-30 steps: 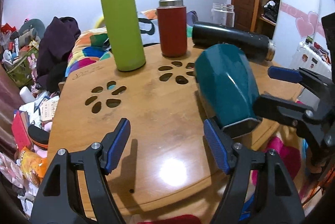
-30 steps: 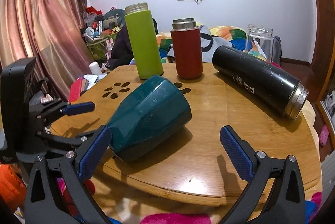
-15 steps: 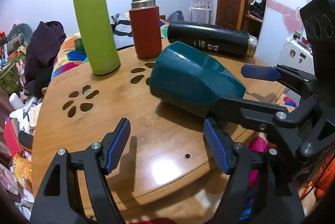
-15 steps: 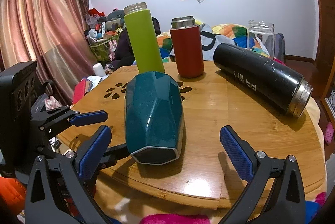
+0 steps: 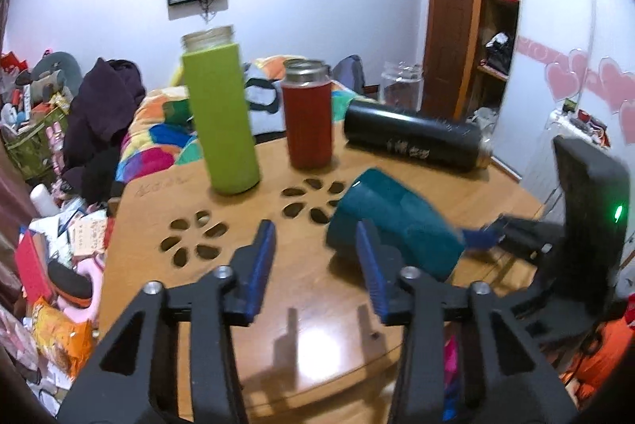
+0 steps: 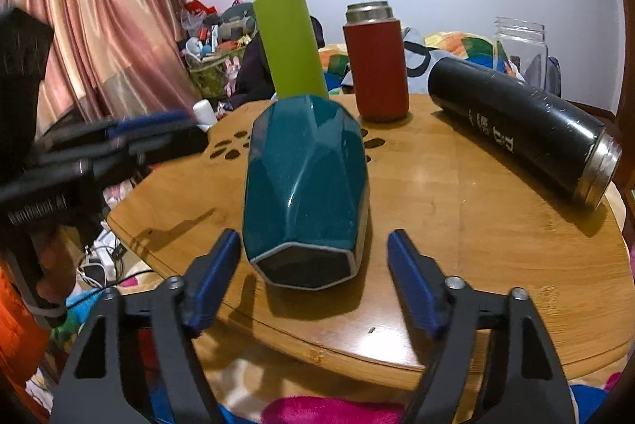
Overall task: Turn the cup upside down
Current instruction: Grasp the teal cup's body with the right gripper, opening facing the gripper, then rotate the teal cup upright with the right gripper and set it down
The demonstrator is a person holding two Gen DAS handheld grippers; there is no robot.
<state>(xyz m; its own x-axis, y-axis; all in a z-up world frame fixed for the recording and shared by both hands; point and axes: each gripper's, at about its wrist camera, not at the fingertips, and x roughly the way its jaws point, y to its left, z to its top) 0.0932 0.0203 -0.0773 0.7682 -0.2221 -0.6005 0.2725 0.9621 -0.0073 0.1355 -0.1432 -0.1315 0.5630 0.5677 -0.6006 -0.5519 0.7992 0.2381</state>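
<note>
A teal faceted cup point(image 6: 307, 182) lies on its side on the round wooden table point(image 6: 476, 225), its grey base facing the right wrist camera. My right gripper point(image 6: 315, 259) is open, with its blue pads on either side of the cup's base end and not touching it. In the left wrist view the cup point(image 5: 391, 225) lies to the right of centre. My left gripper point(image 5: 315, 257) is open and empty above the table, left of the cup; its right pad overlaps the cup in the picture. It shows blurred at the left of the right wrist view point(image 6: 131, 138).
A tall green bottle point(image 5: 220, 118) and a red flask point(image 5: 307, 118) stand at the back of the table. A black thermos point(image 5: 412, 140) lies on its side at the back right. A glass jar point(image 6: 520, 45) stands behind it. Flower-shaped cut-outs point(image 5: 194, 243) pierce the tabletop.
My left gripper has pulled back and left, away from the cup, and narrowed. My right gripper has moved in around the cup's base end and narrowed. The cup lies where it was.
</note>
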